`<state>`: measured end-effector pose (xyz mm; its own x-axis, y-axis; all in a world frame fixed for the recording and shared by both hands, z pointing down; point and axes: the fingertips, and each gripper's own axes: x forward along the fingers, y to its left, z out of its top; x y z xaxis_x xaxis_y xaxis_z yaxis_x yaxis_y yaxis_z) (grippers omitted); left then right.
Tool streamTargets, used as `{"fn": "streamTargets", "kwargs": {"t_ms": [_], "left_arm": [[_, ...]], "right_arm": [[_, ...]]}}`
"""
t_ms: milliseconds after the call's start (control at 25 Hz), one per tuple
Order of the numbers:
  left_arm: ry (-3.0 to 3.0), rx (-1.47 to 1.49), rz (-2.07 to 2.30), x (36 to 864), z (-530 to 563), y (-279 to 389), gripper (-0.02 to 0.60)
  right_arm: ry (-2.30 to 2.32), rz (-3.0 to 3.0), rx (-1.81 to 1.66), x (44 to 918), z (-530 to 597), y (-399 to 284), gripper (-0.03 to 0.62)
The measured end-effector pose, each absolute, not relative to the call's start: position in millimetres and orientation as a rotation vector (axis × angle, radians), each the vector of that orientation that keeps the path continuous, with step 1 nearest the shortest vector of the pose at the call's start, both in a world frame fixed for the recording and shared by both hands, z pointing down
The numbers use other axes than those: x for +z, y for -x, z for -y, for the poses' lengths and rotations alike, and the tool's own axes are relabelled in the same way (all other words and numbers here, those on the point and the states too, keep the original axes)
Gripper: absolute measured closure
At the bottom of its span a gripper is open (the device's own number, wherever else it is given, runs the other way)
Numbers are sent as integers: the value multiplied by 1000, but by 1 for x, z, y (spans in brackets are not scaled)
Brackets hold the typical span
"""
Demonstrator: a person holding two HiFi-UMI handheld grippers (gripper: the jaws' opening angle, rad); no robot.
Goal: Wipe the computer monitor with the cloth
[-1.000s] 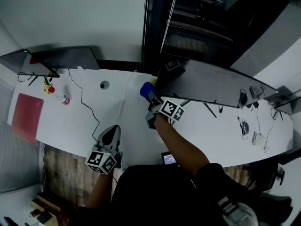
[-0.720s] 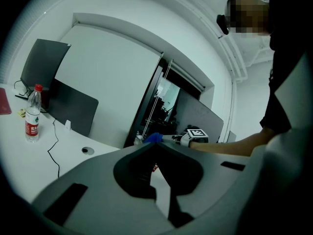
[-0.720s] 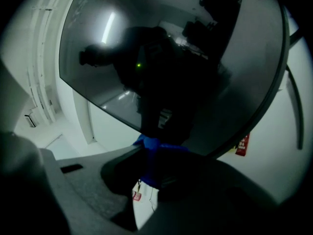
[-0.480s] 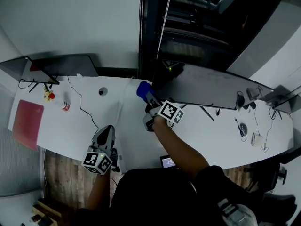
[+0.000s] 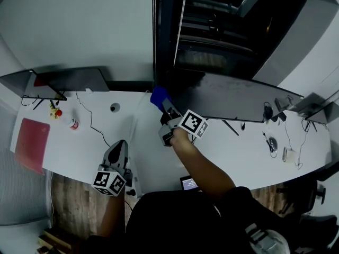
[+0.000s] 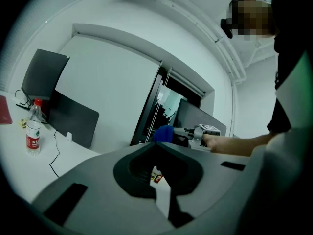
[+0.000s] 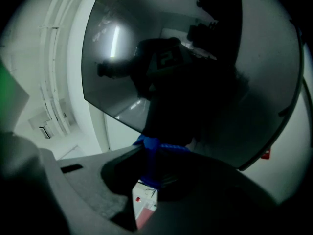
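Head view: cloth at monitor's left end

We see the left gripper (image 5: 117, 147) near the white desk's (image 5: 74, 144) front edge, jaws almost together with nothing between them. The right gripper (image 5: 166, 108) clamps the blue cloth (image 5: 157, 96) right at the monitor's (image 5: 238, 97) left end.

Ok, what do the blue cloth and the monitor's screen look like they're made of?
Blue cloth: soft woven fabric, possibly microfibre. It is matte and bunches into folds where it is gripped.
Monitor screen: a smooth, glossy dark panel. It mirrors a bright light strip and dark shapes in the right gripper view. Whether it is glass or plastic can't be told.
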<state>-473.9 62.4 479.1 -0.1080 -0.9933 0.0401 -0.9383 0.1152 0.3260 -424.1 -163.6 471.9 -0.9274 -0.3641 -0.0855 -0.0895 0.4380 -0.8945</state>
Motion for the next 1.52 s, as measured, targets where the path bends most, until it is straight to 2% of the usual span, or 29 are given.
{"fn": "streamTargets", "kwargs": {"t_ms": [680, 1520], "left_arm": [[-1931, -329, 2135, 476, -71, 457, 588], [-1967, -351, 2146, 462, -81, 447, 588]], "right_arm": [[264, -2361, -1397, 399, 159, 417, 533], [189, -2422, -1068, 294, 157, 401, 534]]}}
